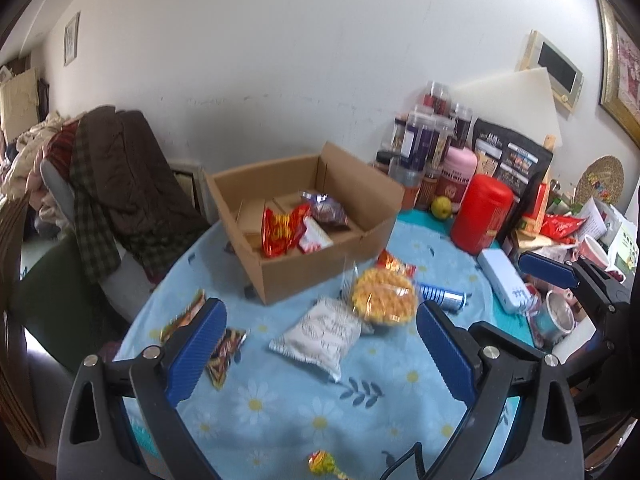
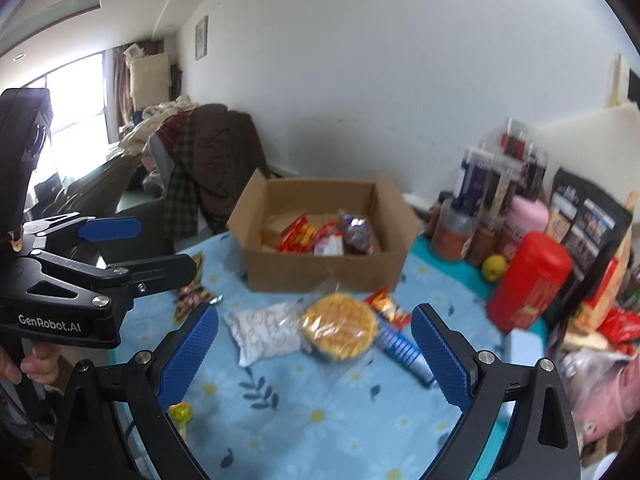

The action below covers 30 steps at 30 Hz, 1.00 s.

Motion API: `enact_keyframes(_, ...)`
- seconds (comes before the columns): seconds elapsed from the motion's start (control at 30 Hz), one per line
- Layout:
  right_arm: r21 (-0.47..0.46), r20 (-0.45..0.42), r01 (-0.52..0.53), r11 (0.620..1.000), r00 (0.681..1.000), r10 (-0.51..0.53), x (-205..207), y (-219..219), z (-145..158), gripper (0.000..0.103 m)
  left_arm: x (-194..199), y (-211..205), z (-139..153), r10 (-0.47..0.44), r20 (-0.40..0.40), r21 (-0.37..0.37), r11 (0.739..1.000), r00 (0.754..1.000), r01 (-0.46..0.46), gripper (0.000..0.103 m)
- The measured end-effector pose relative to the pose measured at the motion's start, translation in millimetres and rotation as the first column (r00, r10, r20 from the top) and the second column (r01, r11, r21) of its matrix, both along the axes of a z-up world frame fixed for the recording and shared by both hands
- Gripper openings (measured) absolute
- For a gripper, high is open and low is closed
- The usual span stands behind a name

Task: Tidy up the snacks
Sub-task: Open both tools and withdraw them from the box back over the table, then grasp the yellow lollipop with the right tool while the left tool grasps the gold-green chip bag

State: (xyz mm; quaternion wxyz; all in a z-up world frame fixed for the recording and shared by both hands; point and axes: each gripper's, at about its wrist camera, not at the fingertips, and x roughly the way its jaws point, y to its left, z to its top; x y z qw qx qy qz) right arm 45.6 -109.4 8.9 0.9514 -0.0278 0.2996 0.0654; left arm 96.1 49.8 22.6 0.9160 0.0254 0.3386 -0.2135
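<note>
An open cardboard box stands at the far side of the blue daisy tablecloth and holds a red-yellow packet and a dark red packet. In front of it lie a white packet, a round yellow waffle snack in clear wrap, a small red packet and a blue-white tube. My left gripper hovers open, short of the white packet. My right gripper is open and empty, short of the waffle snack.
Colourful packets lie at the table's left edge and a lollipop near me. A red canister, jars, a pink bottle and a yellow fruit crowd the right. A clothes-draped chair stands left.
</note>
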Motion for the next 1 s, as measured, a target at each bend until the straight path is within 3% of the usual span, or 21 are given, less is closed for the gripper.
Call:
enact_keyframes(0.27, 0.05, -0.069, -0.015, 0.999, 0.997, 0.018, -4.2, 3.8, -29.7, 0.097, -6.5, 14.5, -30.1, 0.019, -0.085, 0.017, 1.0, 0.996, -0.017, 0.097)
enact_keyframes(0.63, 0.065, -0.163, -0.111, 0.992, 0.979, 0.121, 2.8, 34.4, -65.0, 0.084, -11.5, 40.7, -60.1, 0.075, -0.149, 0.043, 0.997, 0.986, -0.07, 0.097)
enact_keyframes(0.87, 0.074, -0.231, -0.201, 0.977, 0.949, 0.213, 7.9, 65.3, -89.9, 0.08, -12.5, 66.9, -77.4, 0.122, -0.168, 0.066, 0.991, 0.978, -0.112, 0.097)
enact_keyframes(1.0, 0.077, -0.271, -0.249, 0.965, 0.926, 0.261, 11.3, 81.8, -101.2, 0.07, -8.1, 81.5, -88.1, 0.145, -0.199, 0.059, 0.989, 0.969, -0.135, 0.097)
